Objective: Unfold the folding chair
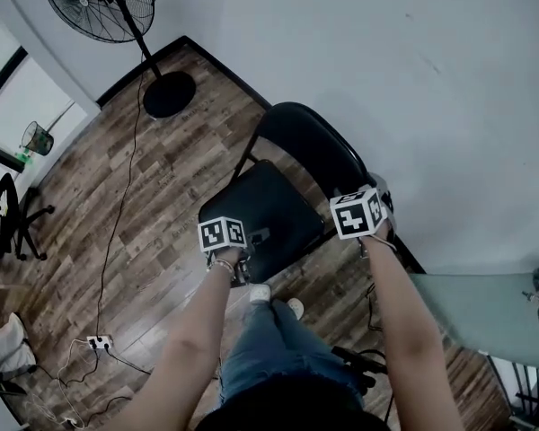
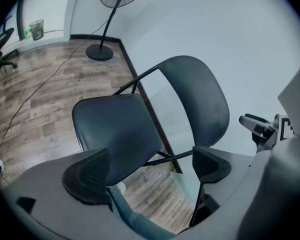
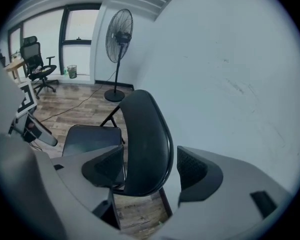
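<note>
At the far left an office chair [image 1: 2, 215] stood by the window, with a small bin [image 1: 37, 138] beyond it. A pedestal fan [image 1: 100, 4] stood in the corner, and its cable ran down the wood floor [image 1: 117, 196] to a power strip [image 1: 99, 341].

The left gripper [image 2: 150, 168] hung over the near edge of the seat [image 1: 262, 215]. Its fingers [image 2: 89, 174] were spread wide with nothing between them; in the left gripper view the seat lay beyond them, and they touched no part of it.

The chair [image 1: 283, 200] stood unfolded beside the white wall [image 1: 404, 70] in the middle of the head view. Its seat was down and its backrest [image 1: 307, 144] upright. The person's legs in jeans [image 1: 271, 344] and pale shoes [image 1: 260, 292] stood just in front of it.

The right gripper [image 3: 151, 170] sat at the near end of the backrest, fingers [image 3: 196, 171] partly apart with the backrest between them. The left finger looked to be against the edge – I could not tell for sure – while a thin strip of wall showed between the right finger and the backrest, so it was not clamped.

At the far right lay a pale green glass sheet [image 1: 481, 317].
</note>
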The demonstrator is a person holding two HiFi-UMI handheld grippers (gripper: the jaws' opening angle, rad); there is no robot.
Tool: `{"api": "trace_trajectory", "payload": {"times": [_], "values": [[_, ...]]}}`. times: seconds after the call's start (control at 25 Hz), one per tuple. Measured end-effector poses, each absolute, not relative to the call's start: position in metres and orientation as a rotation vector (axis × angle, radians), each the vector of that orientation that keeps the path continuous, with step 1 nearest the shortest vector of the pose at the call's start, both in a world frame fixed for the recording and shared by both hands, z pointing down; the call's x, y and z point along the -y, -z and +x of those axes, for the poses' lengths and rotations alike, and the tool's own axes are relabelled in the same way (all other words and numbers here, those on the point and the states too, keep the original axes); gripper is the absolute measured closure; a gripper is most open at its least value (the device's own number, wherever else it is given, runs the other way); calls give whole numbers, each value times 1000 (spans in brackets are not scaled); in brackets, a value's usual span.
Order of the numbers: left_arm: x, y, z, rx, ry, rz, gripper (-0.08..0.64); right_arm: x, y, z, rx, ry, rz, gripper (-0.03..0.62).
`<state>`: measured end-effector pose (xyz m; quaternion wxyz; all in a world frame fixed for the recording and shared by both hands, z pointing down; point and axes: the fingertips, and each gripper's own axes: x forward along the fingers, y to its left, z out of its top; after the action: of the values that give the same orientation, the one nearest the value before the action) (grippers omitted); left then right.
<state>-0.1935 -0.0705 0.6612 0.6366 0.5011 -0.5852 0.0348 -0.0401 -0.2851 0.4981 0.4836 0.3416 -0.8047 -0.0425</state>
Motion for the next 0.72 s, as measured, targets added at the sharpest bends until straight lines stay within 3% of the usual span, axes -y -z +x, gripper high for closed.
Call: {"api": "trace_trajectory", "payload": {"times": [0.72], "values": [[106,-543,-180,1514,-191,1453,72,225,-400,11,2297,-125,896,273]]}}
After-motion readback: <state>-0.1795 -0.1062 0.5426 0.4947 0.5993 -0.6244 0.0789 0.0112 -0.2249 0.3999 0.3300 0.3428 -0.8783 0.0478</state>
